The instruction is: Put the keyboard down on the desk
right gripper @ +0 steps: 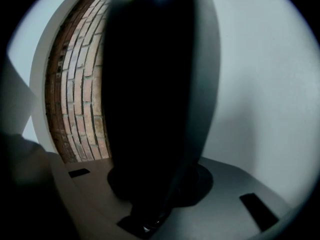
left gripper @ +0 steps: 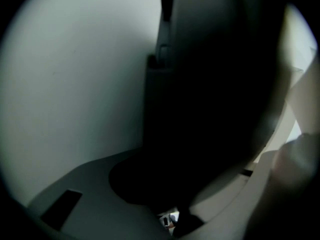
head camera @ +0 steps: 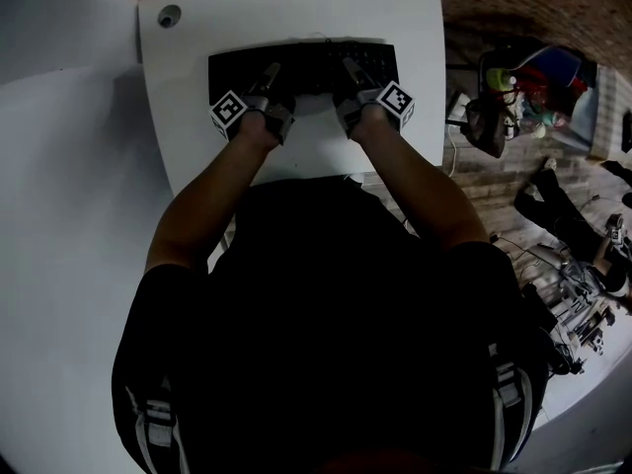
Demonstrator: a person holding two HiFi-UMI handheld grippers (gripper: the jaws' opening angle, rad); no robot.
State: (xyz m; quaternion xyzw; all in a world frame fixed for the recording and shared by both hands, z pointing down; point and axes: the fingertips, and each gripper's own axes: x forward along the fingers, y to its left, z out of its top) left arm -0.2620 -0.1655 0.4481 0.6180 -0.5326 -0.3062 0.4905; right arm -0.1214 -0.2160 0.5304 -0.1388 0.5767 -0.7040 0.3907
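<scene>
A black keyboard [head camera: 301,65] lies lengthwise across the far half of the white desk [head camera: 296,8]. Both grippers grip its near edge. My left gripper [head camera: 271,75] is shut on the keyboard's left part and my right gripper [head camera: 351,71] on its right part. In the left gripper view the dark keyboard [left gripper: 210,109] fills the space between the jaws, edge on, with white desk beside it. The right gripper view likewise has the keyboard [right gripper: 150,99] clamped between the jaws. I cannot tell whether the keyboard rests on the desk or hangs just above it.
A round cable hole [head camera: 169,15] sits at the desk's far left corner. To the right, on the brick floor [right gripper: 75,94], stand a bag with colourful items [head camera: 538,87] and a heap of cables and tools [head camera: 583,304]. A second white surface [head camera: 59,166] adjoins at left.
</scene>
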